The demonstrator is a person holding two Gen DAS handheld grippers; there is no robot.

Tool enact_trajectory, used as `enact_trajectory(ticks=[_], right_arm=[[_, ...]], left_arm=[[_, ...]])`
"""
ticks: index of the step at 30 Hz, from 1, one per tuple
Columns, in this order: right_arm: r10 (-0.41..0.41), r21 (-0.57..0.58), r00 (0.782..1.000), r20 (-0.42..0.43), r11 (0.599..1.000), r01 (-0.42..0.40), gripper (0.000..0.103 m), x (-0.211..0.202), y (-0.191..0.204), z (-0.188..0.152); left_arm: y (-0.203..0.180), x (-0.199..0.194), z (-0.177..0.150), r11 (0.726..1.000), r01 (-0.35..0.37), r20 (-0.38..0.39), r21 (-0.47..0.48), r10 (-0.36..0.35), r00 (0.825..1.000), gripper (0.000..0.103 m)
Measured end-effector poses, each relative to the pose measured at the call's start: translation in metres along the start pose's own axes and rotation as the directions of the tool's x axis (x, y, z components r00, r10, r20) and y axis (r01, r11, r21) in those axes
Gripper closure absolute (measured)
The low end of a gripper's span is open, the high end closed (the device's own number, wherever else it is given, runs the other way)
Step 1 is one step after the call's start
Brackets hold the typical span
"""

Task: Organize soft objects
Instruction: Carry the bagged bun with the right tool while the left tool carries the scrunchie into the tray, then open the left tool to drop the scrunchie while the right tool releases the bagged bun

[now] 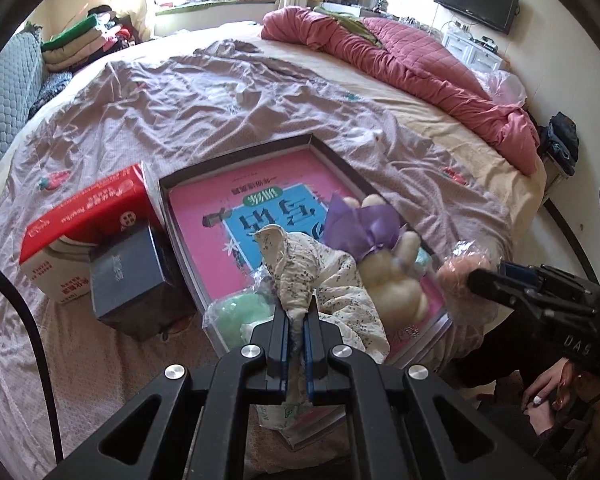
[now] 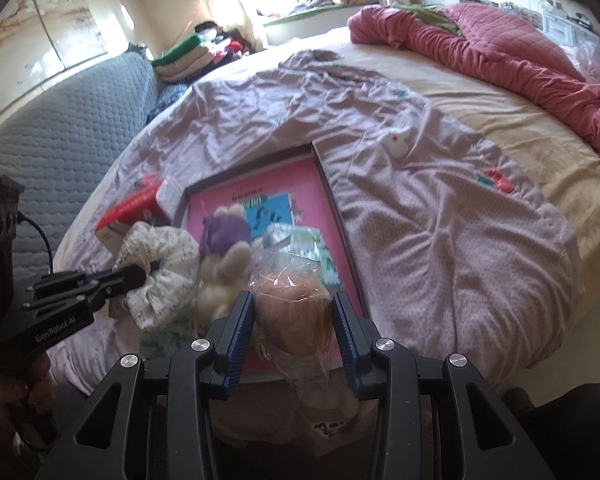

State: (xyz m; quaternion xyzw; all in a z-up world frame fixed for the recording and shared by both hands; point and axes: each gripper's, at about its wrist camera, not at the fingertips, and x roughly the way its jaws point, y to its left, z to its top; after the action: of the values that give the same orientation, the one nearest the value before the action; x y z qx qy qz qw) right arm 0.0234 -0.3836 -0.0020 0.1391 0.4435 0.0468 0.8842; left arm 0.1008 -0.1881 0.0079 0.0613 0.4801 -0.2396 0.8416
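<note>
Both claws hang over the shallow tray point(image 1: 236, 160) with the pink printed sheet inside, which lies on the bed point(image 1: 180, 92) straight ahead of them. Judging by the task, the step in hand is setting the two soft things down in that tray.

The left claw point(image 1: 298, 320) is pinched almost fully closed on a bunched floral cloth point(image 1: 300, 264), which stands up from its tips and drapes to the right. The right claw point(image 2: 294, 312) is part open, its blue pads pressed on either side of a tan, bun-like soft object in clear plastic wrap point(image 2: 292, 300).

To do this well, each load probably wants lowering until it rests on the tray floor before the pads part. The cloth should go toward bare pink ahead of the left claw. The wrapped piece looks squashy, so release gently and draw straight back, or the plastic may cling to a pad.

The tray's near end is crowded. A cream plush rabbit with a purple bow point(image 1: 384, 276) lies between the two claws. A pale green packet point(image 1: 240, 312) sits just left of the left claw's tips. A red carton point(image 1: 88, 216) and a dark box point(image 1: 132, 280) stand outside the tray's left wall. The two claws are close together, so they could bump.
</note>
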Motion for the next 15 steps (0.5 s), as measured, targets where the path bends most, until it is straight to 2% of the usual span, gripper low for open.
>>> enact_trajectory(ticks=[6, 15], right_arm=[[0.010, -0.001, 0.998, -0.054, 1.000, -0.010, 0.062, 0.027, -0.003, -0.008], [0.022, 0.035, 1.000, -0.013, 0.999, -0.021, 0.061, 0.047, -0.013, -0.003]], left_arm=[[0.006, 0.014, -0.001, 1.000, -0.003, -0.022, -0.016, 0.002, 1.000, 0.097], [0.015, 0.027, 0.002, 0.998, 0.006, -0.036, -0.058, -0.008, 0.999, 0.094]])
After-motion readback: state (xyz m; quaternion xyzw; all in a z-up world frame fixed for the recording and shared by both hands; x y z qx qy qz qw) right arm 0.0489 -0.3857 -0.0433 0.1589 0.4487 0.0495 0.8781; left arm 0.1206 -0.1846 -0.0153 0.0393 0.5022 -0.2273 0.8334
